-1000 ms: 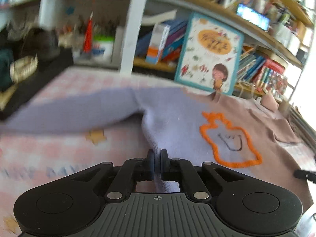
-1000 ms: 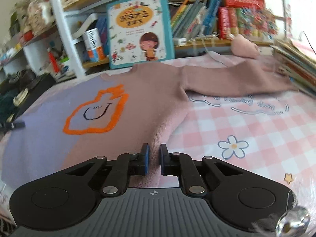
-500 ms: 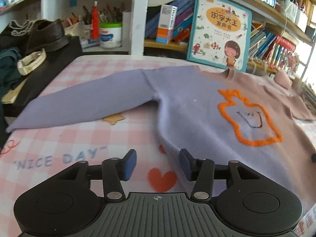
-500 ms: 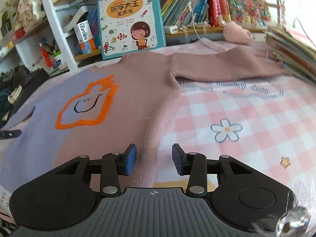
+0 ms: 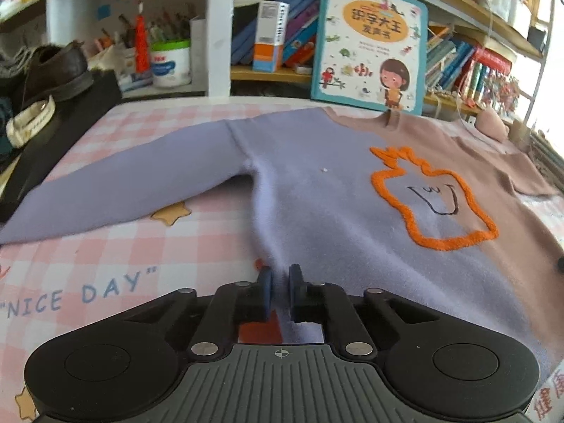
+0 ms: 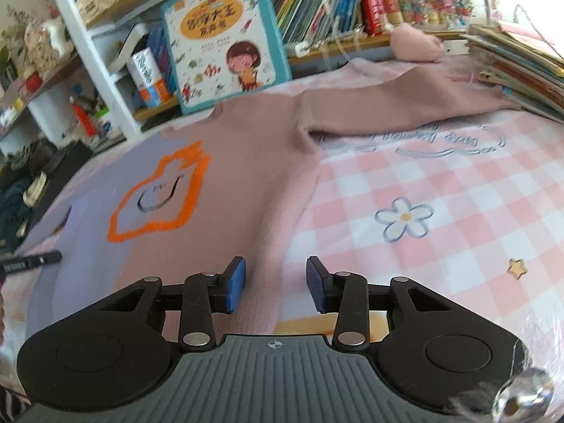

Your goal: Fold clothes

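A knitted sweater (image 5: 317, 194), lilac on one half and dusty pink on the other, lies flat and face up with an orange outlined motif (image 5: 433, 197) on the chest. Both sleeves are spread out sideways. My left gripper (image 5: 280, 282) is shut on the lilac side edge near the hem, with fabric pinched between the blue pads. In the right wrist view the sweater (image 6: 246, 148) shows its pink half. My right gripper (image 6: 276, 282) stands open, and the pink side edge lies between its fingers.
The sweater rests on a pink checked cloth (image 6: 440, 211). A picture book (image 5: 370, 42) leans on the shelves behind the collar. A black box with a shoe (image 5: 53, 70) borders the left, and a stack of books (image 6: 521, 67) sits by the pink sleeve's end.
Both grippers were shut on the sweater a second ago, then both opened. The left has now shut again on the lilac edge. The right has opened wider.
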